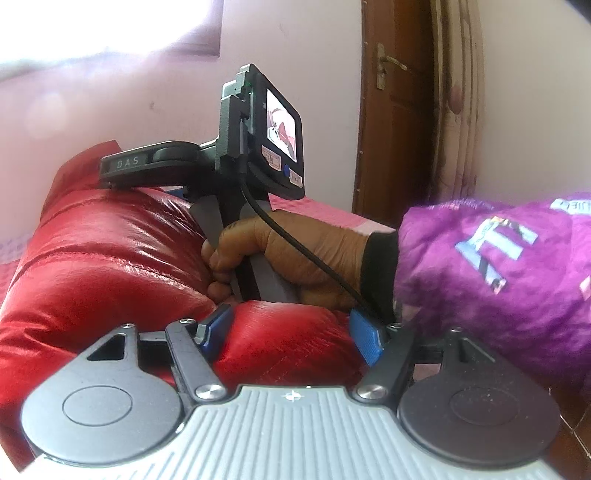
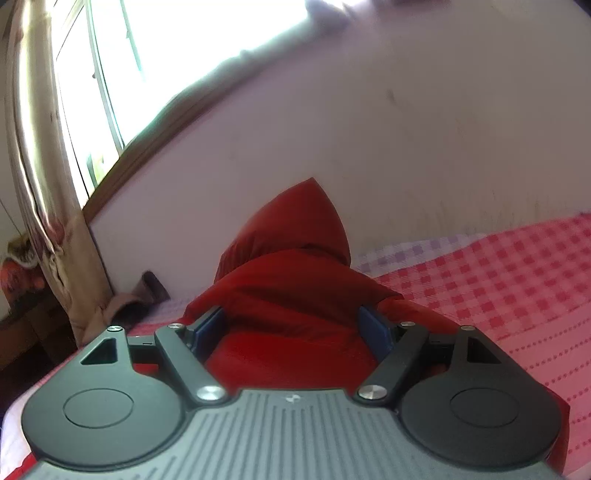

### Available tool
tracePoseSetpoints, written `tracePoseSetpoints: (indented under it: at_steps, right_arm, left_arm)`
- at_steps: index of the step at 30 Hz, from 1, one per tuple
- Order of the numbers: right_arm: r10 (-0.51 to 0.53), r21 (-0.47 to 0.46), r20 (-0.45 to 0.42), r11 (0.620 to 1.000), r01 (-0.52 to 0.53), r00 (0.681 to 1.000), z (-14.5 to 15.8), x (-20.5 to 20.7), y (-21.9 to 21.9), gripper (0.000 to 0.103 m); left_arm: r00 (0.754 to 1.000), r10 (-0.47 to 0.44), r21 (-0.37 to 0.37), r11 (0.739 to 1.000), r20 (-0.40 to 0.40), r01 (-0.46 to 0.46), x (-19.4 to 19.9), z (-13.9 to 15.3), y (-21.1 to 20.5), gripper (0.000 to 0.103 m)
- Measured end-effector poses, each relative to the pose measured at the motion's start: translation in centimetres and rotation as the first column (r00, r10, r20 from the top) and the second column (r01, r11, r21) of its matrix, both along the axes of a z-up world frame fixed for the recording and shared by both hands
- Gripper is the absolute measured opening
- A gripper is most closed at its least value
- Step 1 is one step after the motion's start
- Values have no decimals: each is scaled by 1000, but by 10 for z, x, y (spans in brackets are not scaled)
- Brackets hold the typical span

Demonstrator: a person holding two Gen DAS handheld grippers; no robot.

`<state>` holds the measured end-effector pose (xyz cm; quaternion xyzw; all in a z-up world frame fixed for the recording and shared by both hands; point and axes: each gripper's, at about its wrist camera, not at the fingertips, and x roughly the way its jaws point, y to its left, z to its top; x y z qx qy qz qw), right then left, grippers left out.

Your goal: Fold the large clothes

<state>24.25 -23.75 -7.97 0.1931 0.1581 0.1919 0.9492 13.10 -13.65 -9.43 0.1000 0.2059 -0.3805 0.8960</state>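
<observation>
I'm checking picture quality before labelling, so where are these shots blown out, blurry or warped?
Left wrist view: the window is blown out with haze spreading below, glare streaks the shiny red jacket, and the purple sleeve is blurred. Right wrist view: the window is overexposed, its frame bends with fisheye warp, and the jacket looks dull and soft.

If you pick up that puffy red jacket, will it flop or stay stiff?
The red jacket would probably flop and sag, since it bulges in soft quilted puffs. Its shiny surface hints it may be slippery. It looks light for its size, being mostly padding.
</observation>
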Motion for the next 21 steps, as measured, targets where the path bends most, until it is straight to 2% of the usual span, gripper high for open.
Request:
tracePoseSetpoints:
  at_steps: [5, 15, 18, 21]
  right_arm:
    - [-43, 21, 37, 999, 42, 998, -3, -5, -3, 78]
    - [-97, 5, 75, 995, 97, 992, -4, -11, -1, 78]
    - [-138, -40, 96, 989, 142, 986, -2, -15, 5, 79]
    - [-213, -115, 161, 966, 233, 964, 1, -26, 17, 79]
  left_arm:
    - [1000, -4, 13, 1000, -9, 5, 4, -1, -3, 70]
    - [999, -33, 14, 999, -35, 33, 2, 10, 6, 71]
    - [999, -35, -2, 999, -41, 35, -4, 17, 14, 72]
    - [999, -28, -24, 999, -25, 27, -13, 30, 25, 74]
